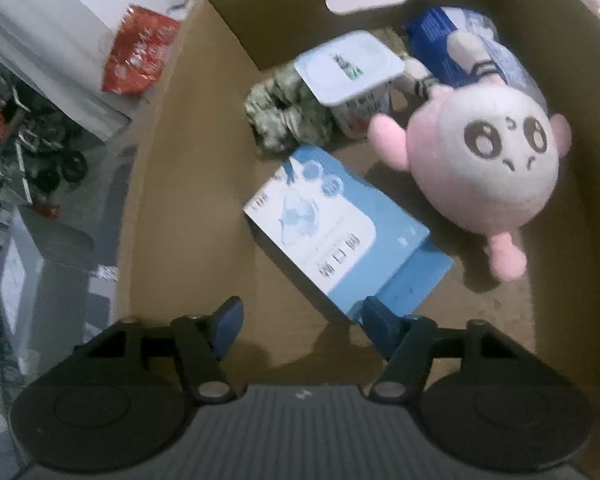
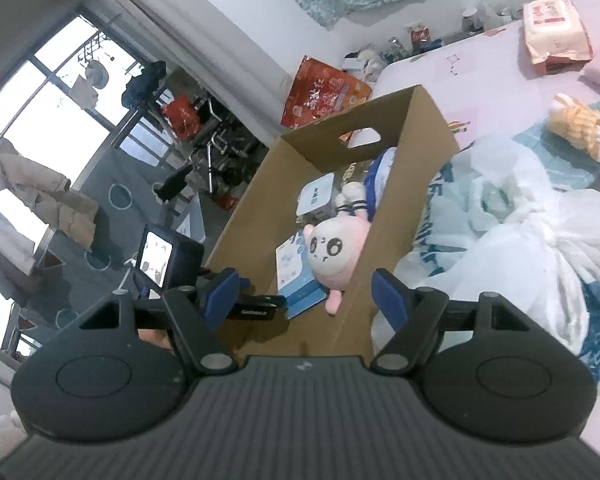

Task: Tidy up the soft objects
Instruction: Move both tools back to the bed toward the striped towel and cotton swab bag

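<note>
A pink round plush toy (image 1: 475, 160) lies inside a brown cardboard box (image 1: 188, 184), against its right side; it also shows in the right wrist view (image 2: 335, 246). My left gripper (image 1: 300, 320) is open and empty, hovering inside the box above a light blue carton (image 1: 331, 224). My right gripper (image 2: 303, 292) is open and empty, held above the near end of the box (image 2: 395, 184). A camouflage soft item (image 1: 284, 116), a white tub (image 1: 351, 72) and a blue-white pack (image 1: 459, 44) lie at the box's far end.
The box stands on a pink bed (image 2: 479, 80). A white plastic bag (image 2: 511, 216) and an orange plush (image 2: 579, 128) lie to its right, a wipes pack (image 2: 555, 28) farther back. A red bag (image 2: 323, 92) and a window (image 2: 40, 112) are at the left.
</note>
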A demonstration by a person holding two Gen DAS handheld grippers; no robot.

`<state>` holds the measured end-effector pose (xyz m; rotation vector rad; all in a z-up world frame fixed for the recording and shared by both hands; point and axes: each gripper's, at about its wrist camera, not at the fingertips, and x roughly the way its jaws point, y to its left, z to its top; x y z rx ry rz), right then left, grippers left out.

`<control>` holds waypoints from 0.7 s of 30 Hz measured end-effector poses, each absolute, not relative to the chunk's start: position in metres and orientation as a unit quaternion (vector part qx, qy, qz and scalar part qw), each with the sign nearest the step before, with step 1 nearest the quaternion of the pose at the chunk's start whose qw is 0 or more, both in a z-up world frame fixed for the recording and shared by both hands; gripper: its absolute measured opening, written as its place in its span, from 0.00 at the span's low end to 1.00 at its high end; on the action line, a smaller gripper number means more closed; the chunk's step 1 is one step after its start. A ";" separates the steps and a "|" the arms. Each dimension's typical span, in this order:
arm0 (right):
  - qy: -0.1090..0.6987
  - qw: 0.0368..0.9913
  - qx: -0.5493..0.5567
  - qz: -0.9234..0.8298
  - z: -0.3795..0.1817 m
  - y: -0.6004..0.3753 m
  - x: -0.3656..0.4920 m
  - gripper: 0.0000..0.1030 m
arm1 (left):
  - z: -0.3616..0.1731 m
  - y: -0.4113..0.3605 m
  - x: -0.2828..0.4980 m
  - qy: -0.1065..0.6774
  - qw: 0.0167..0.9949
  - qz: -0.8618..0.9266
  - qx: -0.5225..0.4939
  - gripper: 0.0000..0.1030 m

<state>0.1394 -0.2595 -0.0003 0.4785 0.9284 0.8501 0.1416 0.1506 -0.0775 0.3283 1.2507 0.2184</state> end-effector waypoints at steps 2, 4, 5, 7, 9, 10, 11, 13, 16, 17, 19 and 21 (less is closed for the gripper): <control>0.427 0.785 0.223 0.389 -0.003 -0.263 0.139 0.71 | -0.069 0.149 0.140 0.562 0.807 0.111 0.148 0.79; 0.422 0.791 0.228 0.380 -0.005 -0.271 0.136 0.71 | -0.053 0.151 0.137 0.538 0.826 0.110 0.125 0.81; 0.418 0.795 0.231 0.374 -0.006 -0.276 0.133 0.71 | -0.044 0.150 0.135 0.527 0.835 0.107 0.113 0.85; 0.407 0.805 0.235 0.363 -0.008 -0.289 0.126 0.73 | -0.028 0.146 0.131 0.500 0.855 0.098 0.095 0.90; 0.395 0.817 0.238 0.345 -0.010 -0.305 0.115 0.78 | -0.013 0.137 0.121 0.470 0.875 0.085 0.085 0.91; 0.389 0.823 0.241 0.336 -0.012 -0.313 0.110 0.80 | -0.006 0.130 0.114 0.456 0.883 0.076 0.083 0.91; 0.384 0.829 0.246 0.324 -0.014 -0.323 0.104 0.83 | 0.001 0.122 0.107 0.442 0.891 0.063 0.081 0.92; 0.378 0.836 0.257 0.303 -0.020 -0.339 0.095 0.85 | 0.012 0.108 0.094 0.419 0.904 0.040 0.077 0.94; 0.375 0.844 0.273 0.269 -0.034 -0.365 0.078 0.87 | 0.022 0.081 0.088 0.401 0.913 0.003 0.079 0.94; 0.375 0.846 0.279 0.257 -0.039 -0.372 0.072 0.87 | 0.023 0.070 0.091 0.399 0.913 -0.008 0.083 0.94; 0.377 0.846 0.291 0.240 -0.051 -0.385 0.064 0.87 | 0.031 0.053 0.091 0.396 0.914 -0.028 0.087 0.94; 0.376 0.848 0.299 0.224 -0.059 -0.397 0.060 0.87 | 0.043 0.035 0.096 0.389 0.915 -0.047 0.094 0.94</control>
